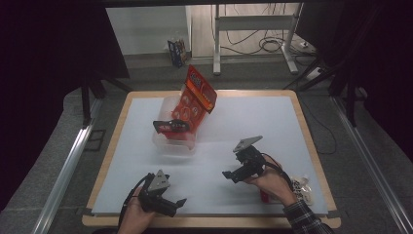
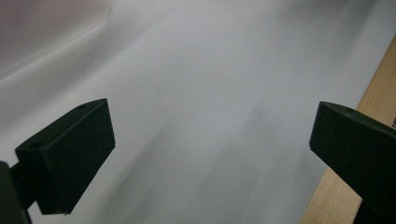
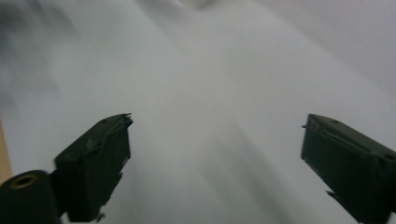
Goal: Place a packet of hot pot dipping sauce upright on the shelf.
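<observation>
One red packet (image 1: 195, 100) beyond right gripper (image 1: 234, 174)

Left gripper (image 1: 179, 203) fingers spread wide, right gripper (image 1: 227, 175) fingers likewise

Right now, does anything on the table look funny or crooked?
Yes. The red snack bag leans tilted out of the clear plastic box, poking well above its rim instead of lying inside it.
</observation>
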Tool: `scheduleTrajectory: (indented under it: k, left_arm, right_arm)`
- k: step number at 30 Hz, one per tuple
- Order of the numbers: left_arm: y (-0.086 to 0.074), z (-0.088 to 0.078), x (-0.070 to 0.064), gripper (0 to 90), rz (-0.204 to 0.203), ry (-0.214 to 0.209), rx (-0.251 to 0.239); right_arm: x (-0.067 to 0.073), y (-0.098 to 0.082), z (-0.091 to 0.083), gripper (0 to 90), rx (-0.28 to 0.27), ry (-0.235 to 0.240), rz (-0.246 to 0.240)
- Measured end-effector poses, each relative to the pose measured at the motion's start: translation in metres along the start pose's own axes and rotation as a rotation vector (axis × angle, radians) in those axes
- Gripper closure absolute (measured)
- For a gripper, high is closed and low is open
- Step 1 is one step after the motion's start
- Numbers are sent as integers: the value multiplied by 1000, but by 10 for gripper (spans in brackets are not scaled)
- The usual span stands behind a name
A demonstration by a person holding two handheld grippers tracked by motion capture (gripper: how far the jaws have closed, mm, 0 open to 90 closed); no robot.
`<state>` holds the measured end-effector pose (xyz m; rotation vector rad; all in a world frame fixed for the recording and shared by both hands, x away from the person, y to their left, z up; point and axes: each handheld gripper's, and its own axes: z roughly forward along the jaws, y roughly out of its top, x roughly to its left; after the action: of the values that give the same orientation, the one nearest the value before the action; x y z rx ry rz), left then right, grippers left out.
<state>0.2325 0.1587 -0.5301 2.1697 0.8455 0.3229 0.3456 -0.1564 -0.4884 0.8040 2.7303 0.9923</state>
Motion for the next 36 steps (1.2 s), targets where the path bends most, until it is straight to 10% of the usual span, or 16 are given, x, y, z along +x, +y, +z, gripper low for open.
scheduleTrajectory:
  k: [17, 36]
  left_arm:
    - [1, 1, -1, 2, 9, 2, 5]
    - [1, 3, -2, 2, 14, 4, 14]
  right_arm:
    - [-7, -66, -72, 873, 6, -122, 49]
    - [-23, -150, -126, 887, 27, -252, 219]
